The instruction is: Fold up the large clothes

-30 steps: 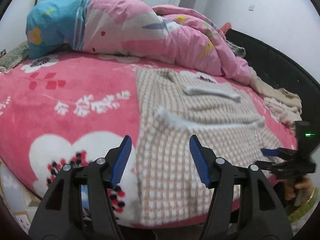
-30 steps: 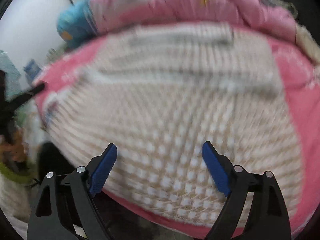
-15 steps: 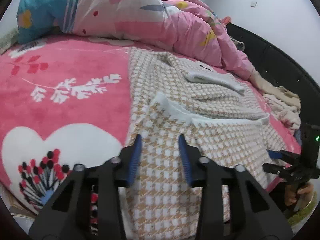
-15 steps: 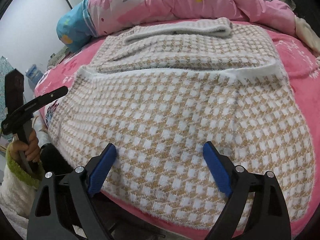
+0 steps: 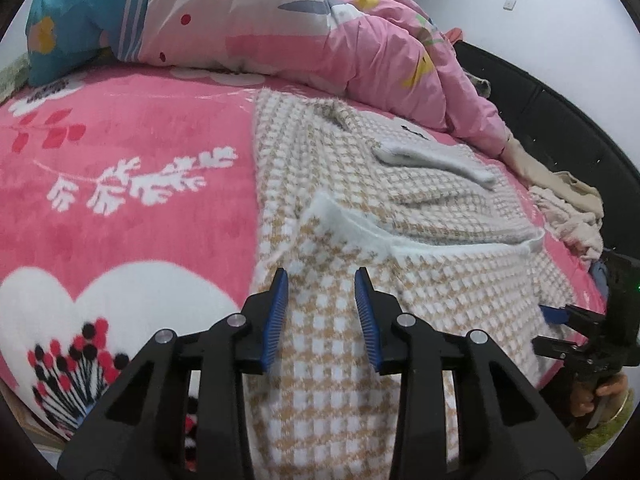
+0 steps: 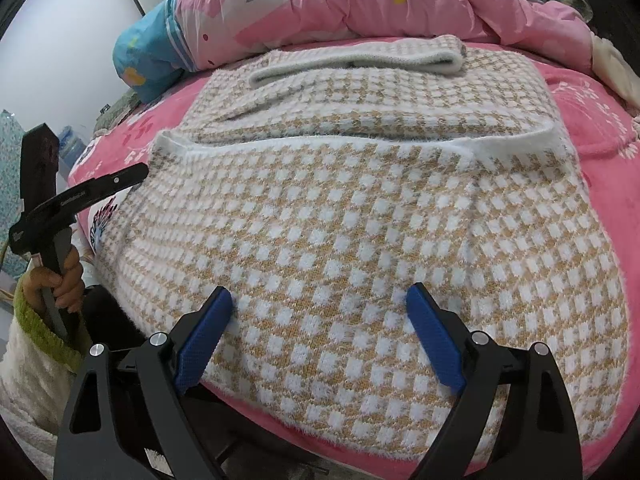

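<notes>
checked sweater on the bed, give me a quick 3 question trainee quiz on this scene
1. True or false: the checked sweater lies on a pink blanket.
2. Which gripper has the wider gap: A left gripper, B right gripper?
3. Fill in: heaped behind the sweater is a pink ____.

Key: 1 true; 2 B; 3 duvet.
</notes>
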A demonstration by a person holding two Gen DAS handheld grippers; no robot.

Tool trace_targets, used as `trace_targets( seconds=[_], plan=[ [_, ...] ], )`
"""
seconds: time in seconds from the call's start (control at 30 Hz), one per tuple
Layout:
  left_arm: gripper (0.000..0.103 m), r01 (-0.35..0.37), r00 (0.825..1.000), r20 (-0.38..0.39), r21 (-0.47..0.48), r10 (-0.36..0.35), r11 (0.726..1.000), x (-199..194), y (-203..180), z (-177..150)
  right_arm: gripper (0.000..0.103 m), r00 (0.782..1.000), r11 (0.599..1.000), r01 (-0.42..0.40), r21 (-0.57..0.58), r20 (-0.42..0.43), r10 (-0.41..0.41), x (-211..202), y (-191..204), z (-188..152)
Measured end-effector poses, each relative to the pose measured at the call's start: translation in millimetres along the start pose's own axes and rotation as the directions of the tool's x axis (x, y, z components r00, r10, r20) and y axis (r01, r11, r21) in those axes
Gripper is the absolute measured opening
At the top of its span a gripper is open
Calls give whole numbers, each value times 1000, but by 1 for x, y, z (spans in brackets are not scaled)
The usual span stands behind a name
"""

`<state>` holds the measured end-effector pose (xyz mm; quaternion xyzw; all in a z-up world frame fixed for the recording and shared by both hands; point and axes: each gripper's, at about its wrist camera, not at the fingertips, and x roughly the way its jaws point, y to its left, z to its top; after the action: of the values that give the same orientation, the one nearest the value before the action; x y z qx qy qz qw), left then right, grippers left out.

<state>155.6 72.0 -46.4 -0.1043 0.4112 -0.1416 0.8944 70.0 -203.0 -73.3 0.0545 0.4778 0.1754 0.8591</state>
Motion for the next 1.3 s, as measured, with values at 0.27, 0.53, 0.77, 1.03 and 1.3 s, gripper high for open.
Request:
trace_targets(
  seconds=[0.27,0.53,0.77,1.03,1.3],
  plan=[
    [41,31,999,-43,-2,-31,1000,21,7,12,87,1000,1000,1,-1,-1,-1,0,-1,0],
    [41,269,956,-82,-132,-281,954,5,26,6,87,1000,1000,-1,-3,-2,1,-1,-1,1],
    [49,134,978,-150,-61,-142,989,16,19,3,87,1000,1000,2,-1,0,-2,0,0,0],
    [49,242,950,-176,-101,-257,965,19,16,2,87,1000,1000,2,-3,1,-2,0,0,0],
    [49,184,954,-228,-68,-195,981,27,9,-3,88,1000,1000,1,1,6,-1,0,-1,0]
  ],
)
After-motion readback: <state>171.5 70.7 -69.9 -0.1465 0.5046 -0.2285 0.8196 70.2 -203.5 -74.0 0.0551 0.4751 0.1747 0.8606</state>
